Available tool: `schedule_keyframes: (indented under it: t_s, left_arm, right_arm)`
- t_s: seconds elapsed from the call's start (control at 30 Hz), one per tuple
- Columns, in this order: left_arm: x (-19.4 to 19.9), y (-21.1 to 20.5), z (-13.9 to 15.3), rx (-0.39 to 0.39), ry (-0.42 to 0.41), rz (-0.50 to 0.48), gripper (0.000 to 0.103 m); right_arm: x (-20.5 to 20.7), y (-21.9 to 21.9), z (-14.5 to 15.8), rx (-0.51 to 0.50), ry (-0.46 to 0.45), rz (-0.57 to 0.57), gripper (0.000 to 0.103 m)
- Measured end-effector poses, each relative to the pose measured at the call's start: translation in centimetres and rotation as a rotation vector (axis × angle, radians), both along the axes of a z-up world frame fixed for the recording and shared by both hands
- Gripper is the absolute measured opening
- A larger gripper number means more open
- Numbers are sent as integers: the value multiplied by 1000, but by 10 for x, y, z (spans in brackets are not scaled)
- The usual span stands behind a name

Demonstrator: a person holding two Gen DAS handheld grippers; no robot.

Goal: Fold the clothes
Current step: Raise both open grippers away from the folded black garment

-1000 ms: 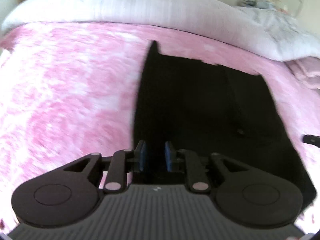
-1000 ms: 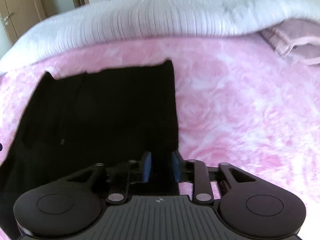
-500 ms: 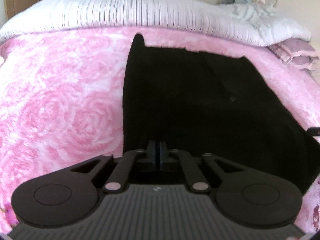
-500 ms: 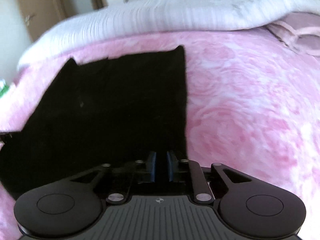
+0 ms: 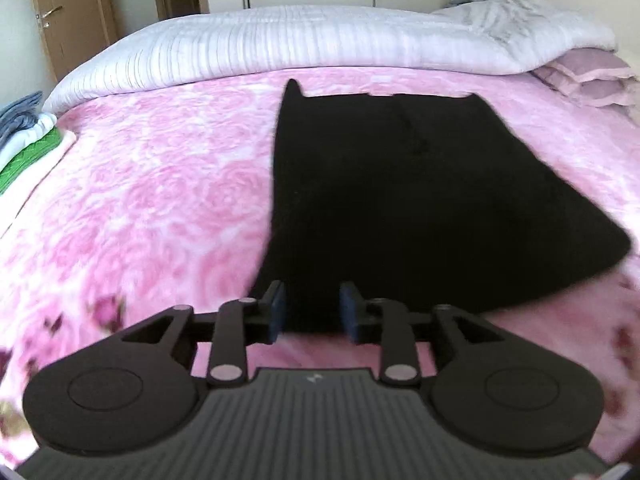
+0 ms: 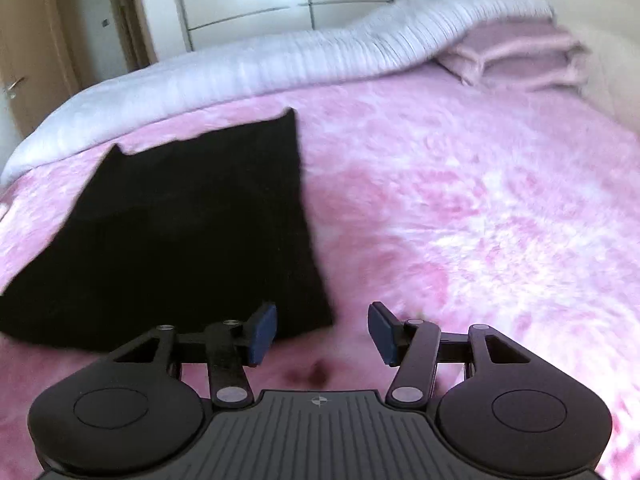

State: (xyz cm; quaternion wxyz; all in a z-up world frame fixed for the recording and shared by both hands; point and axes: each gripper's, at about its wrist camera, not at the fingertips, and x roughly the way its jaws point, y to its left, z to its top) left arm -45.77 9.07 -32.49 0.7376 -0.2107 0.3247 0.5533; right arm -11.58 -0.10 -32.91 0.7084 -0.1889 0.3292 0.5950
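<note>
A plain black garment [image 5: 420,200] lies on a pink, rose-patterned bedspread [image 5: 152,200]. The far duvet [image 5: 280,44] is white with fine ribbing; the pillows [image 6: 516,56] are mauve. Each black tool [image 5: 312,312] has blue pads [image 6: 264,328].

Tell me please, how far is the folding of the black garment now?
Done, it seems: the black garment lies flat on the pink blanket, its edges fairly straight. In hand: nothing. The left tool and the right tool are both open at its near edge and grip no cloth. Left: probably more folds, since it still lies wide, then perhaps a move to the folded stack at the left.
</note>
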Motion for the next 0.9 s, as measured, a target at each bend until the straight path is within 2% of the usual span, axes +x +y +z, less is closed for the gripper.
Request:
schedule_keyframes:
  t_s: [0.17, 0.3, 0.47, 0.7, 0.9]
  left_arm:
    - [9, -76, 32, 29, -21, 42, 36]
    - [8, -128, 45, 20, -61, 70, 36]
    - [10, -186, 58, 72, -6, 56, 37]
    - [8, -225, 76, 179, -2, 25, 40]
    - [-3, -231, 83, 201, -55, -3, 41]
  right_arm:
    - [-58, -43, 29, -22, -30, 56, 55]
    - [-86, -84, 45, -6, 10, 72, 55]
    - [-101, -129, 57, 12, 8, 23, 56]
    - [-116, -162, 78, 46, -37, -2, 56]
    - [-129, -170, 85, 42, -61, 5, 56]
